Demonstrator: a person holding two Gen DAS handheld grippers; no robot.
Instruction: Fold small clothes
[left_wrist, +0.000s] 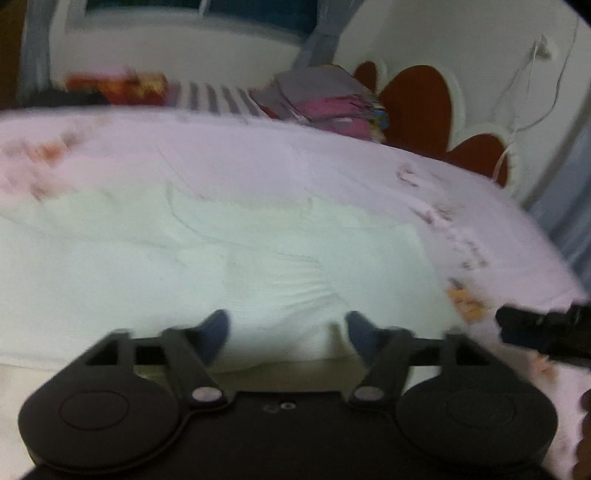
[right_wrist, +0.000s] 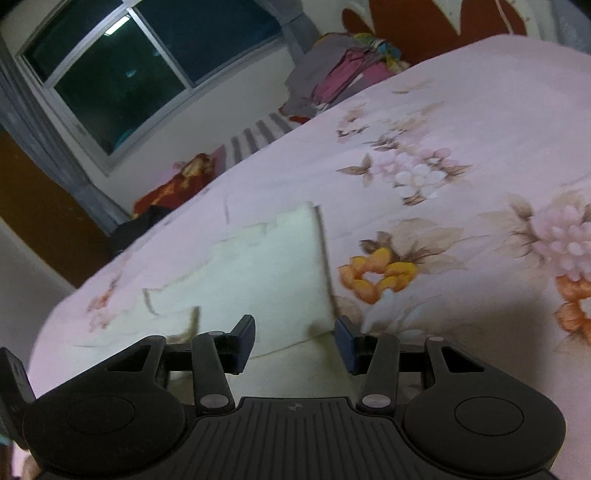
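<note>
Now the white garment is lying flat on the pink floral bedsheet, while the left gripper and the right gripper are both hanging over its near edge with fingers spread, gripping nothing.

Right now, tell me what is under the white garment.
The white garment lies flat on the pink floral bedsheet, which shows all around it. Whatever is directly beneath the cloth is covered. Both claws, left and right, are open at its near edge.
</note>
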